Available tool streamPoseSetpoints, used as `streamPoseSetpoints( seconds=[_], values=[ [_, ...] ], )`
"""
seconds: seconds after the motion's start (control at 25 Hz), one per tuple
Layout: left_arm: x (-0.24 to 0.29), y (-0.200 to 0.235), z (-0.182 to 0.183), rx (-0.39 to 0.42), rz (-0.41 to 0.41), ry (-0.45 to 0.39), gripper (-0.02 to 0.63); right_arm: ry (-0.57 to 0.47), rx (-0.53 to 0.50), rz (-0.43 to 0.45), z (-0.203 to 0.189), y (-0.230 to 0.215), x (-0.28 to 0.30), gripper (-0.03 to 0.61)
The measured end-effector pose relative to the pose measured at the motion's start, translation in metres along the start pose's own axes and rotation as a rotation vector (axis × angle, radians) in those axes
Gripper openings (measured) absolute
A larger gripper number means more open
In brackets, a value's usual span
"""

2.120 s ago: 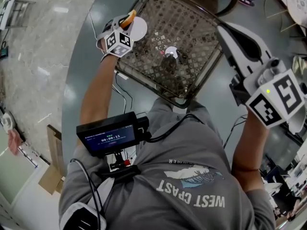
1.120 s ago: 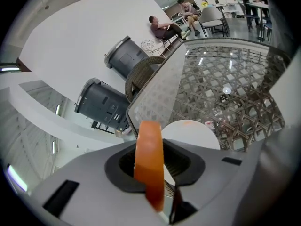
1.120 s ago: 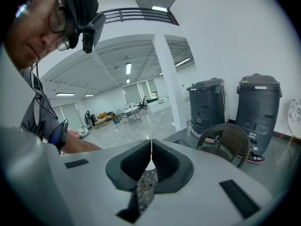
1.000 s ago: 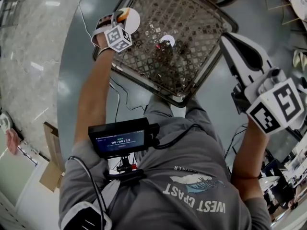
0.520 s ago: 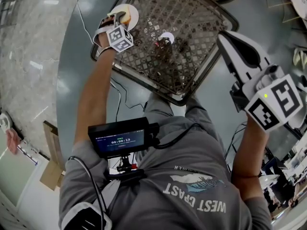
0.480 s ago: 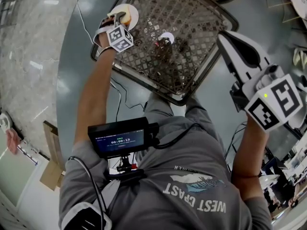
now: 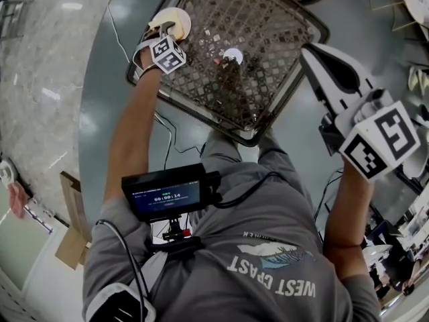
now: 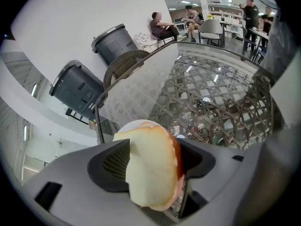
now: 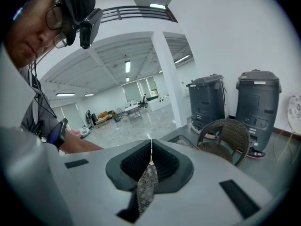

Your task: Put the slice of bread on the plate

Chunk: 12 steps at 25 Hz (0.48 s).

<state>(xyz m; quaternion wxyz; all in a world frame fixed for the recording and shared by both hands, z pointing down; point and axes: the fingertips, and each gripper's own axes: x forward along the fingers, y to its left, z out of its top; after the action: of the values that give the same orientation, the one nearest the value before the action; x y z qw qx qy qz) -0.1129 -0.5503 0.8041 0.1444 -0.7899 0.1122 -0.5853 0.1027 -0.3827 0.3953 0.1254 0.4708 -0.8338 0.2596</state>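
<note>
As the left gripper (image 7: 167, 29) tips down over the plate (image 7: 184, 17) at the upper left of the head view, its jaws have just been opening. The slice of bread (image 8: 153, 166) stands on edge between them, leaning on the right-hand pad with a gap at the other. I read this as the release: bread right over the plate, not lying flat yet. Next I'd want a clean lift straight up, so the slice drops free instead of tipping off. Watch the margin: the plate sits hard by the table (image 7: 221, 129) corner, floor just beyond. The table's middle is open room. The right gripper (image 7: 312, 51), jaws together and empty, hangs well off at the right.
</note>
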Motion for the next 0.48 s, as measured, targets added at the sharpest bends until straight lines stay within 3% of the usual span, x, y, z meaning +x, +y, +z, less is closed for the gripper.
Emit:
streamPoseSetpoints(
  seconds=[0.2,0.48],
  values=[
    [0.0005,-0.0036,-0.0004,-0.048,-0.069,0.014,0.318,0.003,0.001,0.000,-0.0037,-0.0005,-0.0001,0.009],
    [0.0028,0.0010,-0.0094,-0.149,-0.101,0.017,0.345,0.007,-0.004,0.010,-0.0042,-0.0017,0.0022,0.009]
  ],
)
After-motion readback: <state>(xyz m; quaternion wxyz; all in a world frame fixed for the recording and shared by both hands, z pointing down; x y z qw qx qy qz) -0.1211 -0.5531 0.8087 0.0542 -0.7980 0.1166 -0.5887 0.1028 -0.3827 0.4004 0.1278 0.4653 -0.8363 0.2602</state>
